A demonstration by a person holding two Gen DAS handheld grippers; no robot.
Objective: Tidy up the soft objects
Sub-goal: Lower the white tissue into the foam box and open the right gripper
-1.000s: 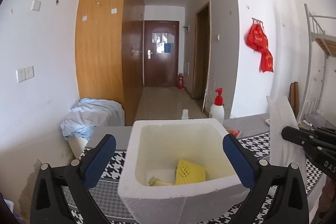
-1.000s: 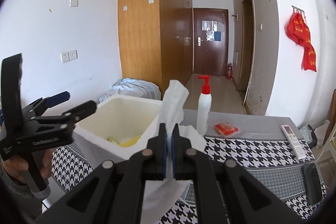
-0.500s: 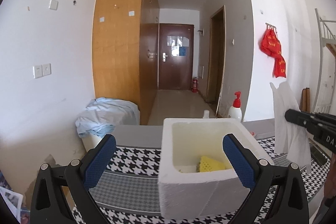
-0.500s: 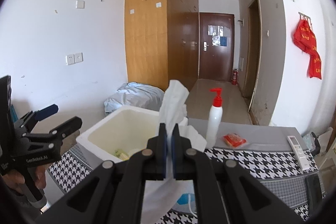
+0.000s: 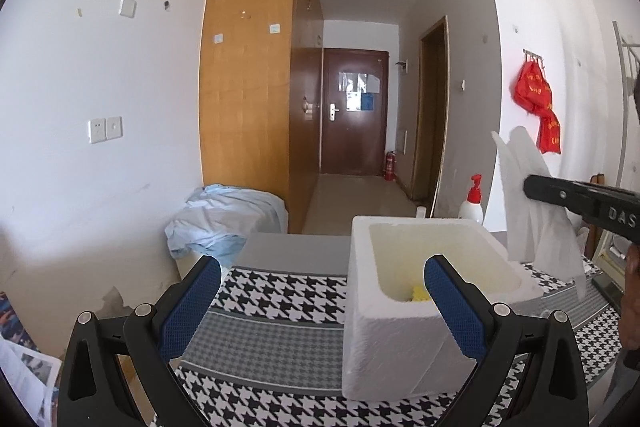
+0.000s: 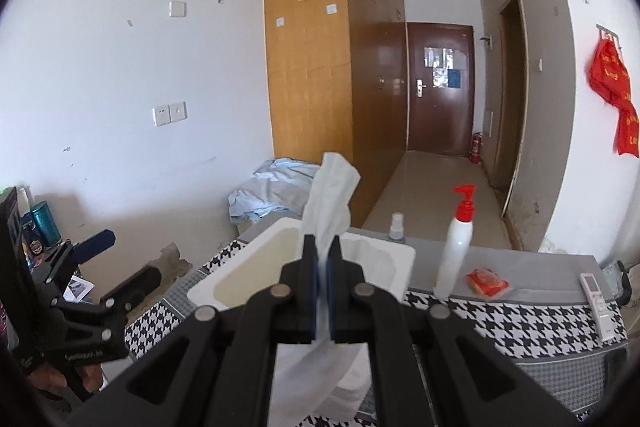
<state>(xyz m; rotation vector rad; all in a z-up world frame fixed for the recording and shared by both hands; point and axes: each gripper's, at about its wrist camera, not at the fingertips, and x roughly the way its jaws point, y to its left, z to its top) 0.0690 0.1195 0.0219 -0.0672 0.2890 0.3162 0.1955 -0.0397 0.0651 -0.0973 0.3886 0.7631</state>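
Both views have slid leftward along the worktop (image 5: 280, 343) since a second ago, so the foam box (image 5: 404, 343) now sits to the right in the left wrist view and the held tissue (image 6: 334, 195) hangs higher above the box rim. Right tool (image 6: 321, 291) is pinched tight on that tissue, gripping it mid-length; one end stands up above the pads, the rest droops below, over the near right side of the box. Left tool (image 5: 320, 311) stands wide and empty, just left of the box.

White, thin and creased, the tissue looks very light and limp. It will likely flop, cling to the pads and tear if tugged, so a pinch near its middle suits it, with a clean release over the box. A yellow mesh sleeve (image 5: 420, 294) already lies inside the box.
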